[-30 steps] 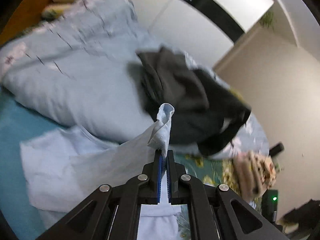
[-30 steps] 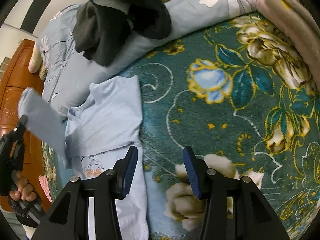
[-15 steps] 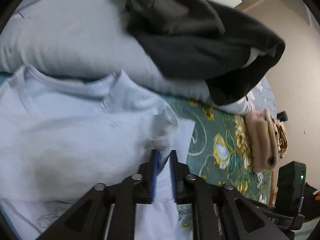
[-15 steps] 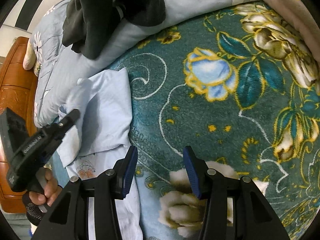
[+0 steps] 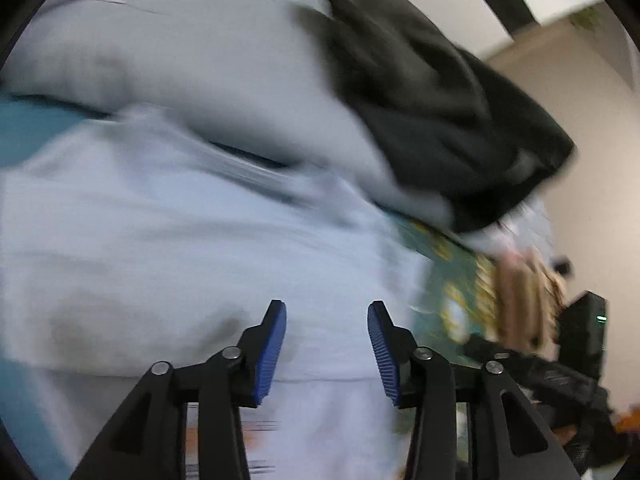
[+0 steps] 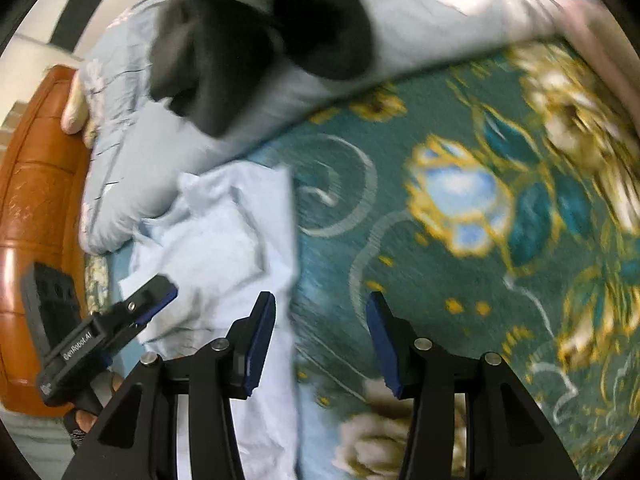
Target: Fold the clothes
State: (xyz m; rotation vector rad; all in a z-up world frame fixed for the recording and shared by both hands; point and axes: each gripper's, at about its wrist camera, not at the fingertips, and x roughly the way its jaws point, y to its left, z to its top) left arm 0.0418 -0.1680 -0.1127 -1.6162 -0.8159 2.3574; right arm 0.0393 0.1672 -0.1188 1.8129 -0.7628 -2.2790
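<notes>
On my left wrist view, blurred, the left gripper (image 5: 327, 354) points down at the pale blue shirt (image 5: 192, 248), which fills the frame from 9 o'clock to centre; its jaws are opening with nothing pinched between the blue pads, only the shirt lying beneath them. A dark garment (image 5: 432, 104) sits at 1 o'clock on the grey-blue duvet (image 5: 180, 60), and a strip of floral bedspread (image 5: 452, 280) shows at 3 o'clock. On my right wrist view, the right gripper (image 6: 320, 344) stands half open and empty over the bedspread (image 6: 460, 200), its left pad at the shirt's (image 6: 224, 236) edge. The shirt lies at 9 o'clock, folded over on itself, with my left gripper (image 6: 156, 300) over its lower left part.
</notes>
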